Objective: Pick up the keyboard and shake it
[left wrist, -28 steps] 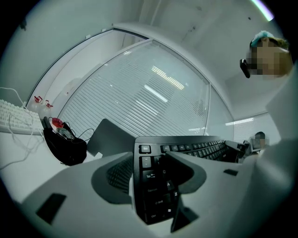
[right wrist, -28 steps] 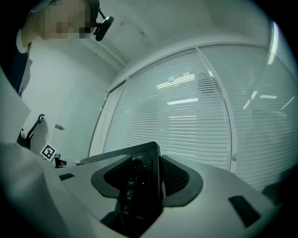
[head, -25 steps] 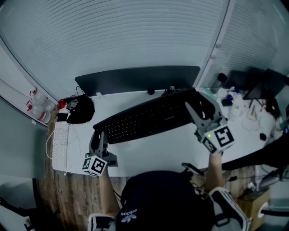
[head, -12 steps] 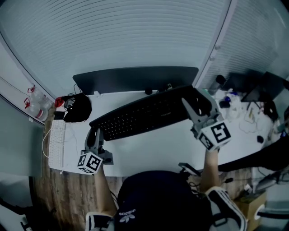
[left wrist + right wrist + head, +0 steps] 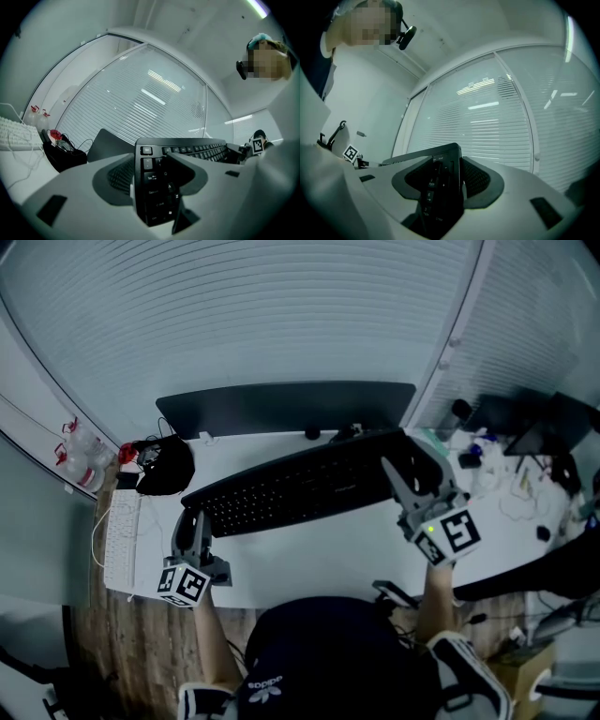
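A: Entry. Where is the black keyboard (image 5: 298, 486)?

B: Held by both ends over the white worktop (image 5: 319, 554). It seems to be clear of the surface. In the head view it runs on a slant: its left end lies toward the near left, its right end toward the far right corner.

A: Left gripper (image 5: 196, 519)?

B: Jaws clamped on the keyboard's left end. The left gripper view shows the corner keys wedged between the two fingers (image 5: 187, 171), with the key rows running away behind them. Marker cube faces the person.

A: Right gripper (image 5: 401, 471)?

B: Clamped on the right end. Its own view shows the number-pad edge pinched between the jaws, with the board seen nearly edge-on against the blinds (image 5: 497, 122).

A: Surroundings?

B: A dark monitor (image 5: 286, 405) stands along the far edge of the worktop, behind the keyboard. A black bag (image 5: 167, 468) with cables sits at the far left corner. A white keyboard (image 5: 123, 542) lies along the left edge. Small clutter is at the right end, too small to identify. The person's dark cap (image 5: 328, 652) fills the near edge of the head view.
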Motion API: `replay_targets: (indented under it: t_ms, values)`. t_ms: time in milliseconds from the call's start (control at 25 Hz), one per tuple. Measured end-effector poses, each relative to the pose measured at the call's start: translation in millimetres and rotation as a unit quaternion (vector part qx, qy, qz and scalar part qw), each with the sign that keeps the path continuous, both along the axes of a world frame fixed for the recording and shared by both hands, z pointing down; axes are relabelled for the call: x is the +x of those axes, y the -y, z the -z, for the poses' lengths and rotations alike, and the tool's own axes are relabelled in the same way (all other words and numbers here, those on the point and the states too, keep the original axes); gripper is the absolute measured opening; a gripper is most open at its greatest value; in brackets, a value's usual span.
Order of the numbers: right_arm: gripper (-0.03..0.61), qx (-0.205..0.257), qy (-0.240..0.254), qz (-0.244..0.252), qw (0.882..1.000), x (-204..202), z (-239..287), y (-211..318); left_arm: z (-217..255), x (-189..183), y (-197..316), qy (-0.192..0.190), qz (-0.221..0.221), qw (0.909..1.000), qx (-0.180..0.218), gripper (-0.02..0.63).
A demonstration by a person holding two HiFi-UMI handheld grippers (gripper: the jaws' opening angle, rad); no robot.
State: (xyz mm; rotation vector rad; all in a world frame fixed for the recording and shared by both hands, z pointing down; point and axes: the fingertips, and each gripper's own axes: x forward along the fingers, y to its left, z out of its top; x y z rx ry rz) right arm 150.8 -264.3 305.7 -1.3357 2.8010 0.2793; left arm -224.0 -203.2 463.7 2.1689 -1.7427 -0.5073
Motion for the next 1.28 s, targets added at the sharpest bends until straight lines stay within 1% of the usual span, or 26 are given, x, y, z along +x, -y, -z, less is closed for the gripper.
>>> replay_targets:
  t_ms: [160, 320, 480, 600, 680, 800, 880, 1080, 1280]
  values:
    - [0.189, -0.019, 0.043, -0.001, 0.999, 8.4, -19.9, -1.0, 27.3, -10.8, 2.4, 0.060, 0.002, 0.9980, 0.021, 0.205]
    - [0.190, -0.036, 0.103, 0.011, 0.994, 13.1, -38.8, -4.4, 68.0, -18.8, 1.2, 0.128, 0.008, 0.9908, 0.043, 0.206]
    - [0.189, -0.056, 0.152, 0.021, 0.987, 15.1, -61.4, -6.1, 111.4, -19.6, -1.5, 0.198, 0.017, 0.9777, 0.066, 0.206]
    - [0.189, -0.073, 0.174, 0.030, 0.982, 11.0, -76.9, -8.5, 136.1, -19.9, -2.5, 0.245, 0.016, 0.9663, 0.079, 0.206]
    - [0.189, -0.086, 0.188, 0.033, 0.978, 6.4, -86.2, -8.9, 150.6, -21.2, -2.2, 0.269, 0.016, 0.9592, 0.086, 0.206]
    - [0.190, -0.101, 0.203, 0.039, 0.973, 2.3, -91.2, -10.1, 162.8, -20.9, -5.3, 0.286, 0.020, 0.9534, 0.093, 0.206]
    - [0.190, -0.107, 0.204, 0.042, 0.972, 4.2, -92.7, -11.3, 163.8, -17.6, -9.4, 0.288, 0.021, 0.9526, 0.095, 0.206]
    - [0.189, -0.099, 0.209, 0.042, 0.972, 0.9, -90.3, -15.6, 169.3, -20.8, -14.0, 0.295, 0.024, 0.9500, 0.099, 0.206]
    - [0.189, -0.111, 0.229, 0.035, 0.966, 2.4, -101.0, -24.8, 178.0, -15.8, -14.8, 0.313, 0.023, 0.9432, 0.109, 0.206]
